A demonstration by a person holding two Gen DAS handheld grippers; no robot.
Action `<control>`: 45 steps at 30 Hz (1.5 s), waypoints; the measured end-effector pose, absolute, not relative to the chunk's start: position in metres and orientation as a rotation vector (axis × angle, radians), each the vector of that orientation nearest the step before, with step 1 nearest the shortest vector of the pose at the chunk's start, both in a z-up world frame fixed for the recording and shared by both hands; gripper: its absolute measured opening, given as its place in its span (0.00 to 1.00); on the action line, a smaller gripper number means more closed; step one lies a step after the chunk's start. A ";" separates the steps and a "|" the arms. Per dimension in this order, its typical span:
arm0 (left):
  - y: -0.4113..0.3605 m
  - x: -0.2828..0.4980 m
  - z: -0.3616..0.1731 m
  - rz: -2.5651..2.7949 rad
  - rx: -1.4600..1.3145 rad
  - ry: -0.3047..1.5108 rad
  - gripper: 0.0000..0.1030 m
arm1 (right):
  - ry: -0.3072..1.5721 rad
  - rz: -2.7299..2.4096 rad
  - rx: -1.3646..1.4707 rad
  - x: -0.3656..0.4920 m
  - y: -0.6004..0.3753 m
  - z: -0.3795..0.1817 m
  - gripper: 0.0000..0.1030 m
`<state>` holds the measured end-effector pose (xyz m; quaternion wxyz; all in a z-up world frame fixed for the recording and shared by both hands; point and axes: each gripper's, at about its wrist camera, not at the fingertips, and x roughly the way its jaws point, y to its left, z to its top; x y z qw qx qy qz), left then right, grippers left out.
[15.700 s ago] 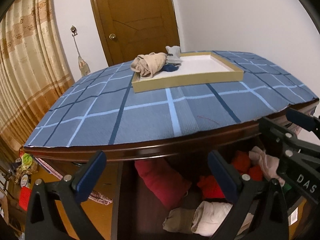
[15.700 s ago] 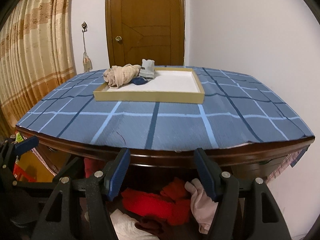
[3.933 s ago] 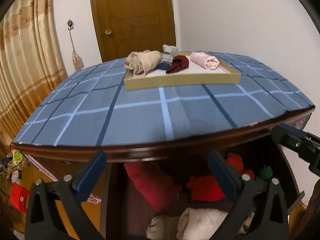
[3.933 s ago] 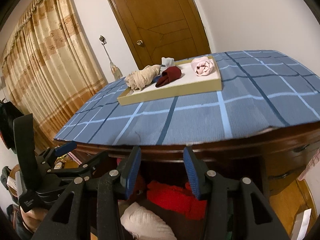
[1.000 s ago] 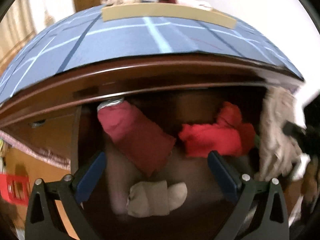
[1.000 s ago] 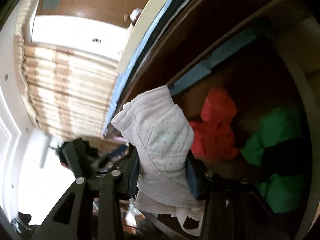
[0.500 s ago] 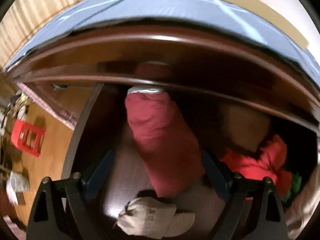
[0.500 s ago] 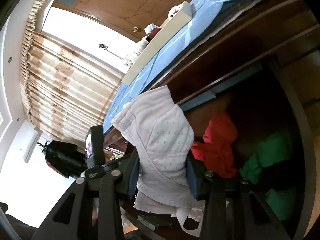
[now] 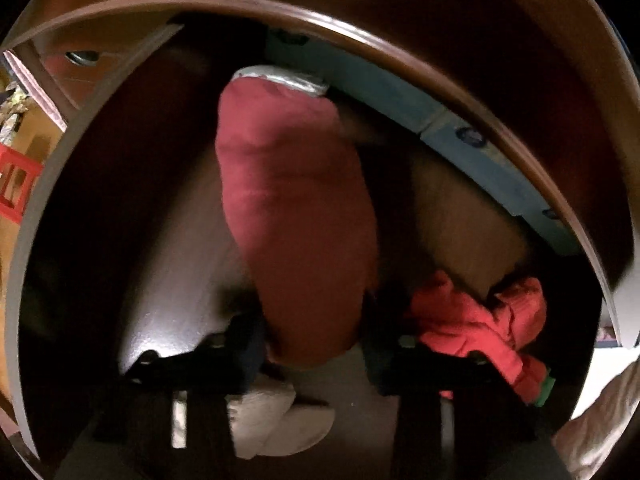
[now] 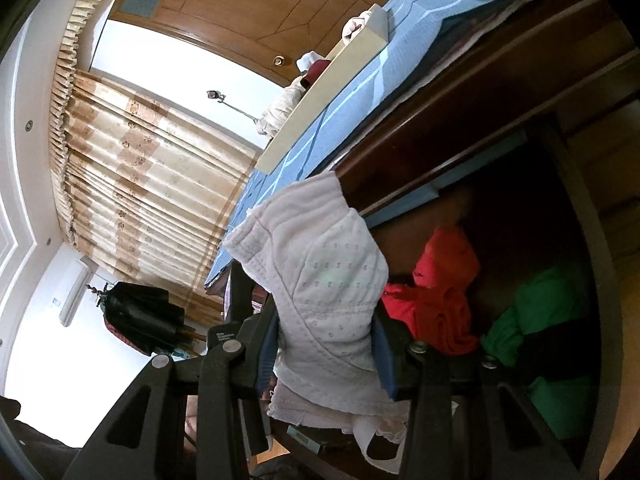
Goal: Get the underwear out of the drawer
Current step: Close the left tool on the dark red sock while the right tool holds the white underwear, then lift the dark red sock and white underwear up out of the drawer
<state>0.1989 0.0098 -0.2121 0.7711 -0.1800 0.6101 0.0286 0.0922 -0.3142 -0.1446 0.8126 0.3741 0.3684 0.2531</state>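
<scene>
My left gripper [image 9: 314, 344] is down inside the open drawer [image 9: 36, 216]. Its jaws are closing on the near end of a dark red underwear roll [image 9: 292, 208] with a grey waistband, and both dark fingers [image 9: 248, 344] touch its sides. My right gripper [image 10: 324, 360] is shut on a pale dotted pair of underwear [image 10: 328, 280], held up in front of the drawer opening. That cloth hangs over the blue pads [image 10: 384, 356] and hides them in part.
In the drawer lie a bright red garment [image 9: 480, 320], a beige roll [image 9: 276, 420] under my left fingers and a green and black garment [image 10: 548, 312]. On the blue checked top [image 10: 400, 40] stands a tray [image 10: 320, 92] with several rolled garments. The dresser's edge overhangs the drawer.
The left gripper sank into the drawer and rolled, and its jaws narrowed from wide apart onto the dark red roll. The right gripper kept its grip on the pale underwear and tilted slightly.
</scene>
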 end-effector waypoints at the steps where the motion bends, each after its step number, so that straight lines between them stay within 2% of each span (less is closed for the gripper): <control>1: 0.011 0.198 -0.211 0.050 -0.397 1.325 0.32 | 0.788 0.540 0.794 0.092 -0.313 -0.145 0.43; 8: 0.010 0.173 -0.198 -0.064 -0.320 1.360 0.29 | 0.810 0.537 0.764 0.094 -0.306 -0.145 0.43; 17: -0.010 0.130 -0.183 -0.203 -0.021 1.301 0.29 | 0.813 0.520 0.757 0.098 -0.302 -0.148 0.43; 18: -0.010 0.128 -0.187 -0.223 -0.004 1.334 0.31 | 0.820 0.508 0.755 0.098 -0.301 -0.149 0.43; 20: -0.004 0.134 -0.189 -0.228 -0.028 1.396 0.44 | 0.841 0.485 0.739 0.099 -0.300 -0.151 0.43; 21: 0.001 0.136 -0.186 -0.217 -0.059 1.417 0.54 | 0.844 0.483 0.733 0.099 -0.299 -0.151 0.43; 24: 0.011 0.146 -0.170 -0.162 -0.036 1.313 0.68 | 0.841 0.492 0.730 0.097 -0.296 -0.150 0.43; 27: 0.002 0.162 -0.159 -0.128 0.049 1.229 0.69 | 0.839 0.499 0.725 0.098 -0.292 -0.148 0.43; 28: 0.000 0.168 -0.162 -0.127 0.073 1.233 0.72 | 0.842 0.503 0.724 0.099 -0.290 -0.148 0.43; 36: -0.015 0.206 -0.202 -0.144 0.080 1.393 0.72 | 0.825 0.507 0.704 0.097 -0.287 -0.141 0.43; 38: -0.015 0.207 -0.208 -0.154 0.071 1.415 0.67 | 0.816 0.503 0.697 0.097 -0.287 -0.138 0.43; 39: -0.013 0.208 -0.209 -0.160 0.054 1.420 0.56 | 0.815 0.500 0.692 0.097 -0.286 -0.138 0.43; 41: -0.009 0.209 -0.209 -0.158 0.024 1.412 0.51 | 0.816 0.494 0.682 0.097 -0.285 -0.137 0.43; 43: -0.006 0.209 -0.208 -0.174 0.006 1.397 0.37 | 0.822 0.489 0.677 0.098 -0.283 -0.139 0.43; 45: -0.006 0.208 -0.207 -0.187 0.007 1.387 0.31 | 0.828 0.484 0.678 0.098 -0.282 -0.140 0.43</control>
